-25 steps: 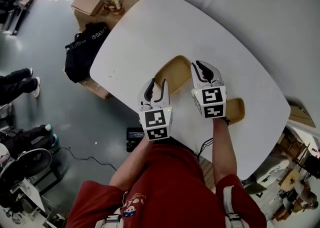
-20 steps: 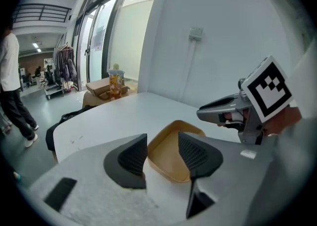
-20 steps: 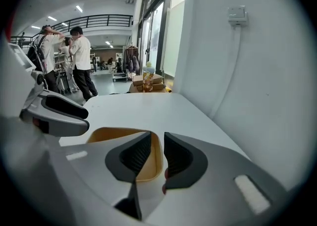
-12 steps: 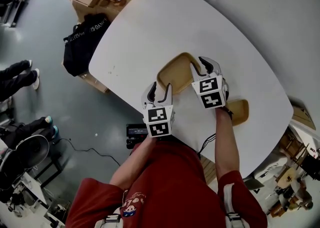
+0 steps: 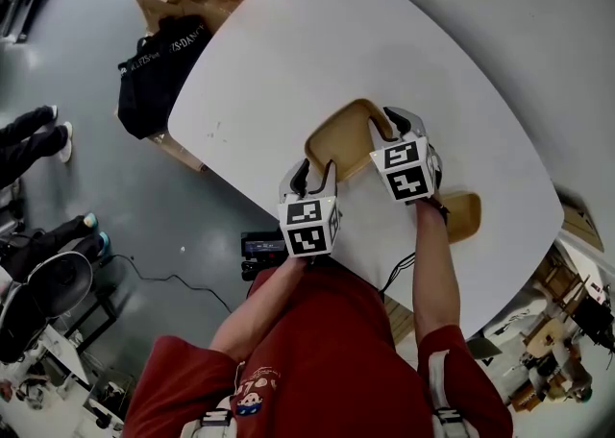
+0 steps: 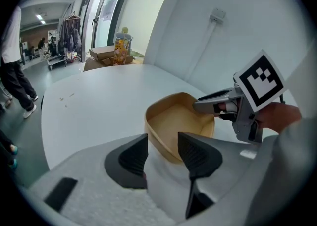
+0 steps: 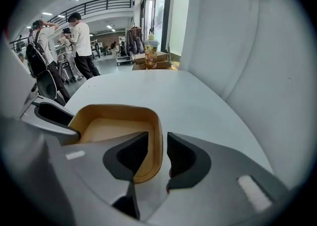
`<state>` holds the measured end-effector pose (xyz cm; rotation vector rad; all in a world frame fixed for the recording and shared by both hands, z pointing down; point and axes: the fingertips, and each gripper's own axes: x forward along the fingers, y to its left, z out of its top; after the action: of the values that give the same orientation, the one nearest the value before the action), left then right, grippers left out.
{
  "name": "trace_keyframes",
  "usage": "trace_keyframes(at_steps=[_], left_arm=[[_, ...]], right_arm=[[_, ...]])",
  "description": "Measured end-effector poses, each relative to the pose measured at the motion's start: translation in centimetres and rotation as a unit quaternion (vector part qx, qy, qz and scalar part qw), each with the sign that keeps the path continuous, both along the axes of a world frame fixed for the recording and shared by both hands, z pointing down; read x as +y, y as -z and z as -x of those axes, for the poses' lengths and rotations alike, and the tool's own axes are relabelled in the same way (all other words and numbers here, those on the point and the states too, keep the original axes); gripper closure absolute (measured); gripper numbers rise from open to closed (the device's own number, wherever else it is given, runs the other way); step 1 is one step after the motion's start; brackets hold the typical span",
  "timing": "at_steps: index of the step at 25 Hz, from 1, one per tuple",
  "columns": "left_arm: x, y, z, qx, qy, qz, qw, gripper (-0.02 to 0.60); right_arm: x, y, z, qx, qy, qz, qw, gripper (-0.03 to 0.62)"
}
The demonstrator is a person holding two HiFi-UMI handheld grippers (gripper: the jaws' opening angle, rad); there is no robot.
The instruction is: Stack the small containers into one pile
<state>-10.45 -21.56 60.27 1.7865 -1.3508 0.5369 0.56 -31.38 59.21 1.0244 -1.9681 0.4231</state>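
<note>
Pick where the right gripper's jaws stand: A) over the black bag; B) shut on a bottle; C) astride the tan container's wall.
C: the right gripper view shows the right gripper with jaws apart, one inside and one outside the wall of the tan container.

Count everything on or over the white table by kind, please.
Tan containers: 2 (centre container, container by the right forearm)
Claws: 2 (left claw, right claw)
Total: 4
</note>
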Motion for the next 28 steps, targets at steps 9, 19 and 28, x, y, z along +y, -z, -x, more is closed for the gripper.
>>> trace_keyframes(at_steps=[9,19,28], left_arm=[[-0.3,-0.2,0.4,-0.002,0.008,-0.001,1.0000,0.423],[-1.3,0.8,1.2,-0.011,0.028,-0.016,0.9994,0.484],[-3.4,3.7,1.2,-0.025,0.016,-0.076,0.9966,0.506]], right_arm=[[0.2,0.0,-0.1,0.010,-0.007,-0.005,1.000,0.549],[0.8,1.5,-0.8,0.004,-0.019,-0.028,0.999,0.560],[0.5,5.3,-1.6,-0.026,-0.072,-0.104,0.992,0.565]])
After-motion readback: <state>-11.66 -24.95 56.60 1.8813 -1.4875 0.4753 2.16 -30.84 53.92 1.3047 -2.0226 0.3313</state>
